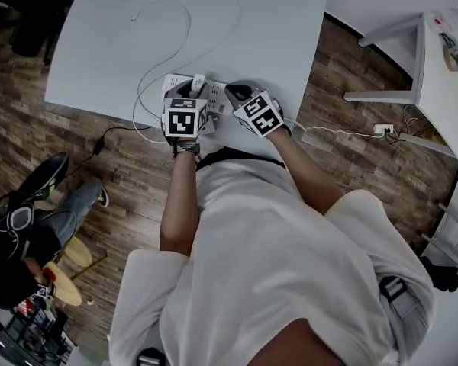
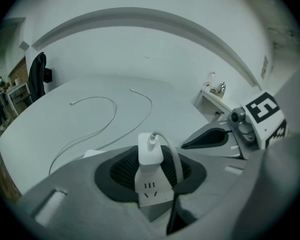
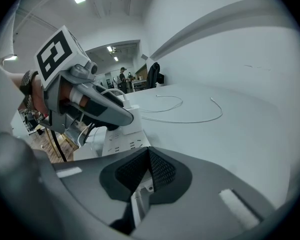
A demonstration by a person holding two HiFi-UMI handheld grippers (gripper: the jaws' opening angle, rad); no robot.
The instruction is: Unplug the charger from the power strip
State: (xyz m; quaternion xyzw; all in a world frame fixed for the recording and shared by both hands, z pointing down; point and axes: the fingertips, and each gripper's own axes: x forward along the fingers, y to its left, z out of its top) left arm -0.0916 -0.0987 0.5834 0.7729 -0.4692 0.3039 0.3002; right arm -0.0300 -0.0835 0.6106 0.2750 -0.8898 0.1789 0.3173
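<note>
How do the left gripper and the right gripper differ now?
The left gripper has its jaws closed on the white charger; the right gripper has its jaws together, empty. The left gripper stands over the power strip; the right gripper is at its end. Both tilt down toward the table.

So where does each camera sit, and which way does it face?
Head view: on the person's head, facing down at the table; torso, arms, left gripper, right gripper show.
Left gripper view: on that gripper, facing the charger between its jaws.
Right gripper view: on that gripper, facing the power strip past shut jaws.
Shared: the white cable.
</note>
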